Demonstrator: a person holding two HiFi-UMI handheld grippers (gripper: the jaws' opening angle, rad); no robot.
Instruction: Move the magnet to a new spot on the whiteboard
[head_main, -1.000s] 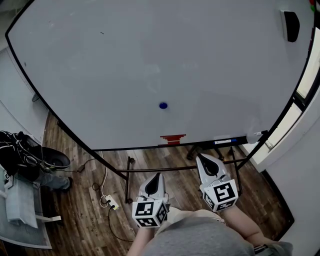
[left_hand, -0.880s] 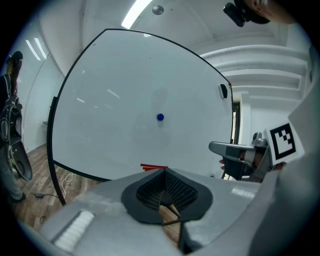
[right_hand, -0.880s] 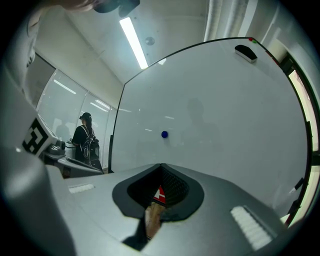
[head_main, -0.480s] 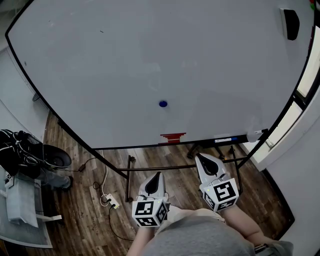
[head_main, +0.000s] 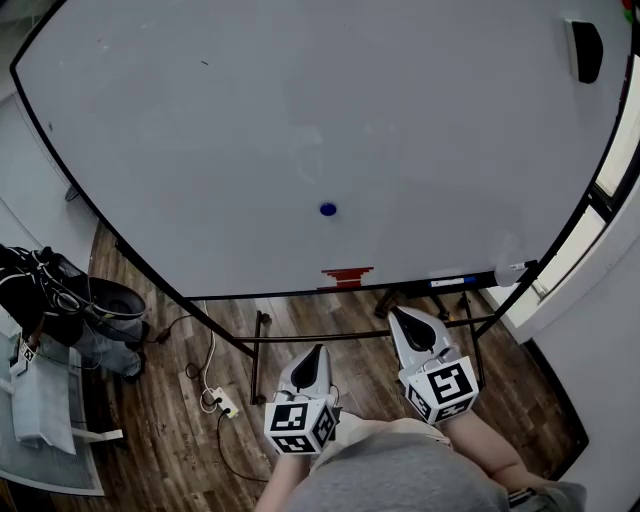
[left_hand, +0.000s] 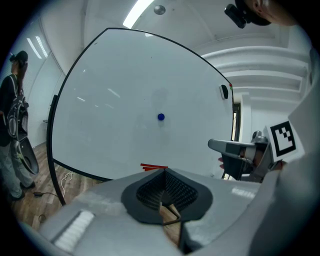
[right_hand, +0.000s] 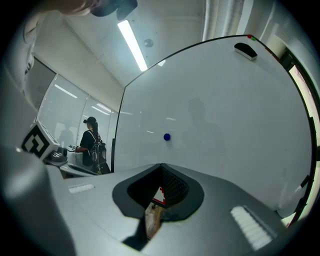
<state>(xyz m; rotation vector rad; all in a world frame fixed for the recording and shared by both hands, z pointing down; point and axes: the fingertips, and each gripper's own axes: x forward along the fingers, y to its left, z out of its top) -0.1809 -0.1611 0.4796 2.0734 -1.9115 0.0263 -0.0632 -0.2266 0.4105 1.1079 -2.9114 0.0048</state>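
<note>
Magnet sits on whiteboard; left gripper and right gripper fingers together, empty.

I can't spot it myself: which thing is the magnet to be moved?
The big whiteboard fills the head view. Low on it, near the middle, sits the magnet, a round dot above the red patch at the bottom edge. On the white surface it alone is blue; the corner eraser is black.

An office-like meeting room: a large white, black-framed whiteboard fills the upper frame, brown wood-plank floor lower left, a long ceiling strip light and glass partition walls upper left.
</note>
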